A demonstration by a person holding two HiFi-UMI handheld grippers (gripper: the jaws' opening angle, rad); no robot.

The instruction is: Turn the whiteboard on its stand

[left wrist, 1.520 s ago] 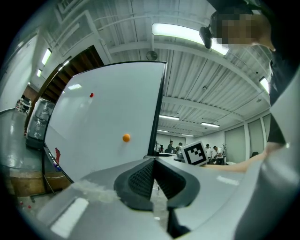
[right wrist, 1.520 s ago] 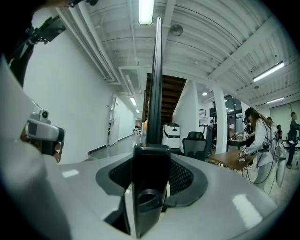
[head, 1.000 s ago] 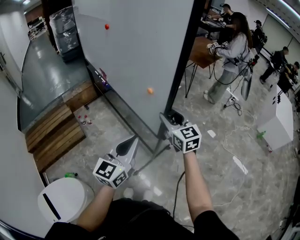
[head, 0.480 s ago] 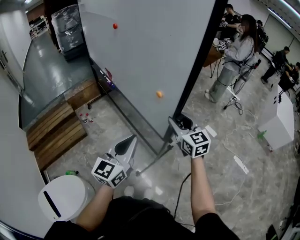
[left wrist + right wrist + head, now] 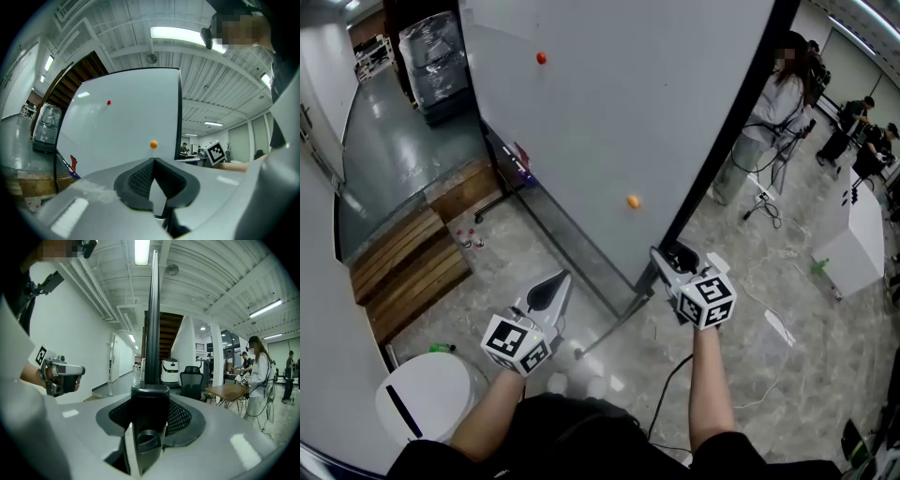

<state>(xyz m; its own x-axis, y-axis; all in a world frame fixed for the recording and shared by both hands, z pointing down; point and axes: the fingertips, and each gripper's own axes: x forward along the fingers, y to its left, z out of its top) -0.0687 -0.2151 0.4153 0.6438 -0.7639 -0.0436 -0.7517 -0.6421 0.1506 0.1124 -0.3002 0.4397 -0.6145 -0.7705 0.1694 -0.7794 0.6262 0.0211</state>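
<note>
At the near left a white rounded unit (image 5: 422,401) stands on the floor. Beyond it lie wooden pallets (image 5: 408,265) against the wall, and at the far left there is a pallet load wrapped in film (image 5: 431,54).

The left gripper (image 5: 555,287) is held out near the floor view's middle, just left of the whiteboard's lower edge and apart from it. In its own view the left gripper (image 5: 153,162) has its jaws brought together at the tips with nothing between them, and it looks at the board's face.

The whiteboard (image 5: 619,112) stands upright on its stand, filling the middle of the scene from the far left to the near right. Its face (image 5: 126,119) carries a red magnet (image 5: 541,58) high up and an orange magnet (image 5: 633,202) lower, toward the right edge. A marker tray (image 5: 567,246) runs along the bottom edge, with a red item (image 5: 521,153) on it toward the far end. A stand leg (image 5: 614,326) reaches along the floor toward the person.

The right gripper (image 5: 669,262) is clamped on the black frame (image 5: 727,141) at the whiteboard's near right corner. In the right gripper view the jaws (image 5: 150,404) press on that black upright (image 5: 153,310) from both sides.

Farther right a person (image 5: 773,103) stands on the marbled floor, and a white cabinet (image 5: 853,246) stands at the far right.
</note>
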